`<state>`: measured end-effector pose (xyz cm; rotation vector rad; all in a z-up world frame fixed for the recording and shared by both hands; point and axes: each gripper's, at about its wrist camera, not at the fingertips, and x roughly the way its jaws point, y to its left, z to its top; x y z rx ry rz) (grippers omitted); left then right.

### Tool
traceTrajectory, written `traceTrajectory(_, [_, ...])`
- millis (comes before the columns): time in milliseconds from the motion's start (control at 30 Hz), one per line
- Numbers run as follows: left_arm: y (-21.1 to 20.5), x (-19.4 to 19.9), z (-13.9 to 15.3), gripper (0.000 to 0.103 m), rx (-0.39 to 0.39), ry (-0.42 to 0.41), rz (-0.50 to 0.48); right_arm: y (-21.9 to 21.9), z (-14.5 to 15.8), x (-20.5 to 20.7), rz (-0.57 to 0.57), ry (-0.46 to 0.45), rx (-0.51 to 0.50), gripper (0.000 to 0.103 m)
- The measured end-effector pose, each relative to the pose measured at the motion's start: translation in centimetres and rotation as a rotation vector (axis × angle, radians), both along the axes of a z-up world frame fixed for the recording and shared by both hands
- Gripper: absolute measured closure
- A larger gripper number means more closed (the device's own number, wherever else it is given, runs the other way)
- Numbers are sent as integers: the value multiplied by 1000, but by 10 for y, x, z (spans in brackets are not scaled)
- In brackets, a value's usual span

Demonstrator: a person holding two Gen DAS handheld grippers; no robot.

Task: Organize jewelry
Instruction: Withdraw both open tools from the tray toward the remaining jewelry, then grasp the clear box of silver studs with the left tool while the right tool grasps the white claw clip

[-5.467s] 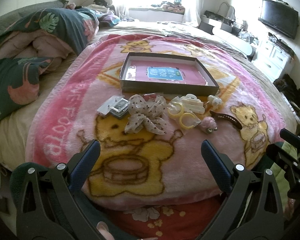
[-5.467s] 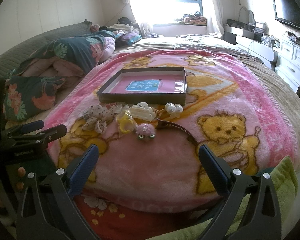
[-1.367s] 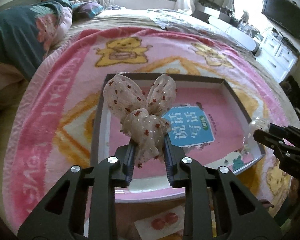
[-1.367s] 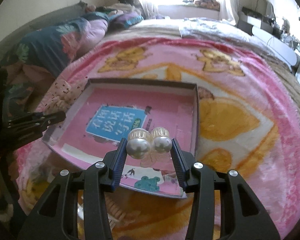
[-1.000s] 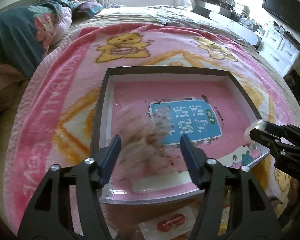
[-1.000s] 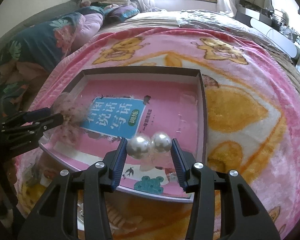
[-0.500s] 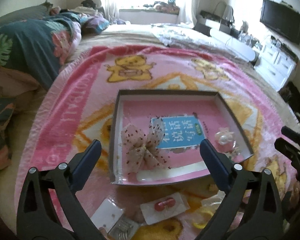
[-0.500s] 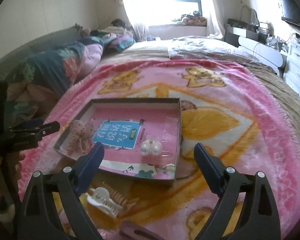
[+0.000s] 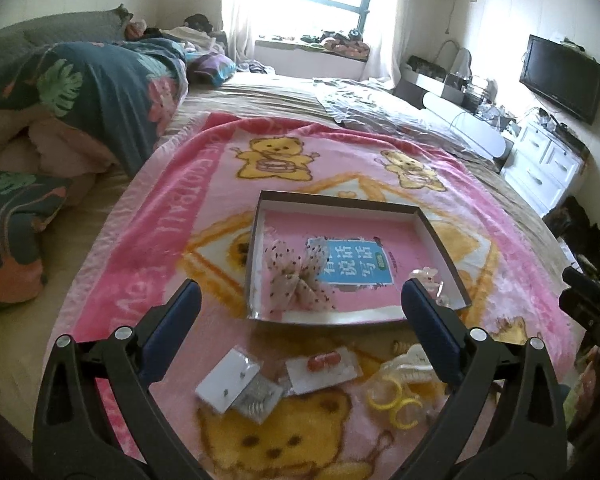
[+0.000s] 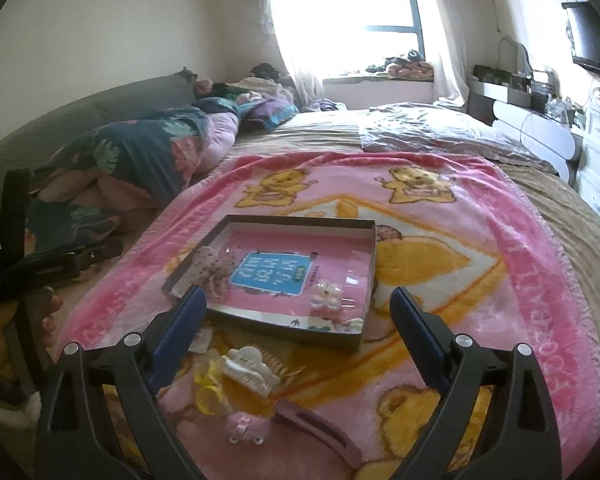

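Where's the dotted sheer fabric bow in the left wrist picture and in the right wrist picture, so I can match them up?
Left wrist view: the dotted sheer fabric bow lies at picture centre, in the shallow cardboard tray's near left part.
Right wrist view: the bow lies left of centre, against the tray's left wall.
Shared landmark: the blue label with white characters on the tray floor, just right of the bow.

The flat dark hair clip [image 10: 320, 426] on the pink bear-print blanket [image 10: 520, 280] runs partly behind the right gripper's [image 10: 298, 328] arm. In the left view, the pearl-flower hair clip [image 9: 430, 276] in the shallow grey cardboard box [image 9: 340, 200] sits half behind a blue finger pad [image 9: 428, 328]. The small studs on the white earring card [image 9: 228, 380] are too tiny to identify. The window [image 10: 348, 0] is blown out to white.
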<state>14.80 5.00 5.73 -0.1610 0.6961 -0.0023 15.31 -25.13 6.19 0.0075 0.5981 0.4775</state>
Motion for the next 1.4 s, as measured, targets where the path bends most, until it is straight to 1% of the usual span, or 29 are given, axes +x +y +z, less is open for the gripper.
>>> traceTrajectory(200, [-2, -22, 0, 9, 18, 5, -8, 5, 3, -20, 42, -12, -6, 11])
traceTrajectory(400, [-4, -35, -10, 9, 23, 38, -24, 11, -2, -36, 77, -12, -31, 11])
traceTrajectory(467, [-5, -40, -15, 9, 22, 52, -33, 11, -4, -40, 87, -8, -37, 11])
traceTrajectory(733, [-12, -56, -43, 9, 68, 121, -57, 16, -19, -48, 113, 11, -79, 11])
traceTrajectory(900, [-8, -63, -59, 10, 67, 162, -59, 23, -27, -49, 143, 31, -94, 11])
traceTrajectory(967, [-5, -66, -66, 17, 50, 179, -68, 27, -31, -49, 164, 40, -99, 11])
traceTrajectory(1000, [-4, -66, -70, 18, 37, 189, -71, 30, -33, -50, 169, 44, -104, 11])
traceTrajectory(1100, [1, -65, -80, 28, 1, 210, -76, 37, -40, -48, 189, 57, -126, 11])
traceTrajectory(1167, [4, -64, -87, 37, -10, 221, -73, 41, -45, -46, 199, 67, -138, 11])
traceTrajectory(1200, [7, -62, -90, 40, -24, 231, -73, 43, -48, -46, 205, 74, -143, 11])
traceTrajectory(1267, [10, -59, -97, 53, -48, 244, -76, 46, -54, -43, 209, 86, -151, 11])
traceTrajectory(1333, [11, -55, -102, 58, -55, 256, -78, 47, -60, -40, 207, 99, -157, 11])
traceTrajectory(1400, [11, -50, -108, 58, -63, 268, -85, 48, -64, -37, 208, 108, -159, 11])
